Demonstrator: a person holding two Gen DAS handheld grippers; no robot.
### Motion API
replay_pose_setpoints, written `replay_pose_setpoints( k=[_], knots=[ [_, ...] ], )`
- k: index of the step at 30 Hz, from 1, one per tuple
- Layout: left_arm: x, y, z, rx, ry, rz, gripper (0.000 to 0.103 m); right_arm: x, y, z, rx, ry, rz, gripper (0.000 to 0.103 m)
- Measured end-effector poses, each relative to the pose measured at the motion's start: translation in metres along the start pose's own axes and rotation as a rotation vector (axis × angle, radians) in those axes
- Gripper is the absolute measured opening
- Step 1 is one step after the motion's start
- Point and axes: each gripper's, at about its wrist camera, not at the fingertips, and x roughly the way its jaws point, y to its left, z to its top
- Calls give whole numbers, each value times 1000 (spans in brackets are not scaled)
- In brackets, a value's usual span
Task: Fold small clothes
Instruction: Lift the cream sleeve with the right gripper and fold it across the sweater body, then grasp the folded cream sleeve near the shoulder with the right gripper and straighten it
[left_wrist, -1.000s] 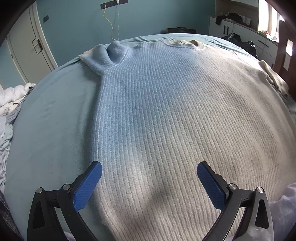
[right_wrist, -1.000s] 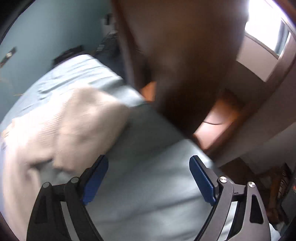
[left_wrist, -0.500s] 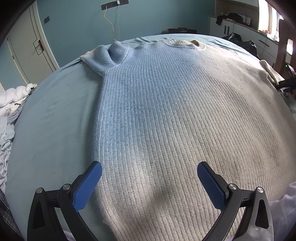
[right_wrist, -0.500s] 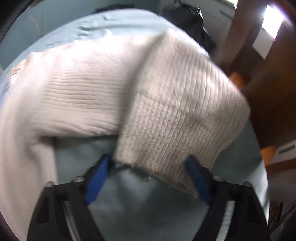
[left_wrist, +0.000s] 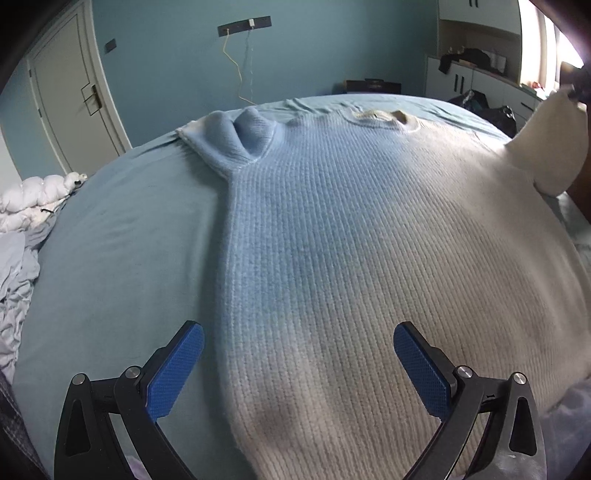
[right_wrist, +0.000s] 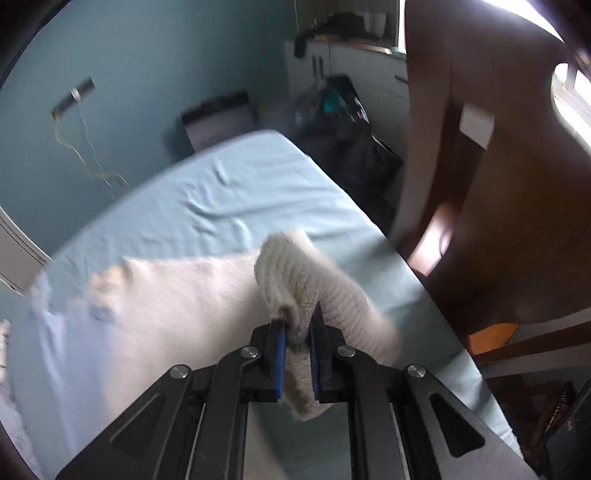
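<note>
Two grippers over bed (left_wrist: 110, 258). Sweater (left_wrist: 369, 258) spread flat on blue sheet, collar toward 12 o'clock, far-left sleeve bunched near 11 o'clock. Left gripper (left_wrist: 297, 363) wide apart, nothing between pads, hovering over hem at 6 o'clock. Right gripper (right_wrist: 298, 354) clamped tight on sleeve (right_wrist: 314, 291), cuff lifted off sheet; in left view raised sleeve (left_wrist: 550, 147) at 2 o'clock.

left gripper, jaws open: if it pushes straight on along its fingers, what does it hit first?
Most likely the knit sweater spread on the bed. The left gripper points down at its lower body, nothing between. Its left finger sits over bare sheet, so depth there is unclear.
</note>
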Motion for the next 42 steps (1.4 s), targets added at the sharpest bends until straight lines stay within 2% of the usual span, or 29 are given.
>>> replay_pose_setpoints(
  k=[2, 3, 5, 7, 8, 9, 10, 12, 14, 16, 17, 18, 19, 20, 21, 23, 25, 26, 27, 28, 31, 33, 36, 38, 41, 42],
  knots=[
    [-5, 4, 0, -13, -14, 3, 103, -29, 34, 3, -10, 13, 67, 7],
    [-7, 6, 1, -18, -21, 1, 103, -43, 64, 8, -38, 22, 96, 7],
    [-14, 8, 2, -22, -38, 2, 103, -56, 103, 6, -98, 29, 118, 7],
    [-19, 7, 1, -22, -55, -1, 103, -68, 162, -2, -165, 49, 137, 7],
    [-21, 8, 1, -20, -67, 0, 103, -65, 179, -12, -181, 63, 153, 7],
    [-24, 9, 1, -20, -80, 5, 103, -65, 215, -19, -207, 87, 182, 7],
    [-27, 11, 1, -24, -91, 11, 103, -63, 222, -34, -221, 98, 202, 7],
    [-31, 17, 2, -45, -109, 9, 103, -51, 280, -56, -283, 123, 242, 7],
    [-34, 25, 2, -73, -116, -5, 103, -29, 305, -79, -301, 152, 280, 8],
    [-35, 31, 1, -90, -119, -10, 103, -3, 332, -108, -239, 246, 415, 13],
    [-34, 33, 0, -95, -115, -9, 103, 13, 340, -124, -195, 335, 513, 18],
    [-33, 34, 0, -97, -110, -7, 103, 31, 346, -140, -162, 441, 586, 34],
    [-31, 36, 0, -98, -106, -7, 103, 43, 350, -151, -147, 522, 621, 45],
    [-31, 37, 0, -102, -103, -11, 103, 49, 353, -161, -144, 566, 632, 60],
    [-31, 36, 0, -105, -100, -13, 103, 56, 348, -166, -150, 573, 634, 63],
    [-31, 37, 0, -107, -100, -13, 103, 62, 325, -162, -180, 512, 567, 63],
    [-32, 35, 1, -107, -101, -15, 103, 65, 287, -155, -231, 398, 418, 67],
    [-32, 33, 2, -105, -104, -15, 103, 65, 272, -153, -255, 350, 355, 76],
    [-33, 32, 1, -102, -108, -14, 103, 72, 242, -149, -292, 290, 248, 84],
    [-33, 32, 1, -100, -110, -11, 103, 77, 230, -147, -310, 264, 181, 86],
    [-30, 29, 2, -97, -102, -3, 103, 110, 153, -148, -347, 224, -33, 86],
    [-26, 29, 2, -98, -92, 0, 103, 141, 106, -157, -352, 263, -133, 86],
    [-19, 27, 2, -91, -72, 4, 103, 185, 58, -177, -322, 335, -187, 86],
    [-15, 24, 2, -81, -61, 11, 103, 198, 44, -188, -301, 355, -201, 86],
    [-10, 21, 0, -66, -47, 17, 103, 221, 14, -205, -219, 393, -177, 85],
    [-8, 20, 0, -59, -42, 21, 103, 232, 3, -211, -179, 415, -170, 79]
  ],
)
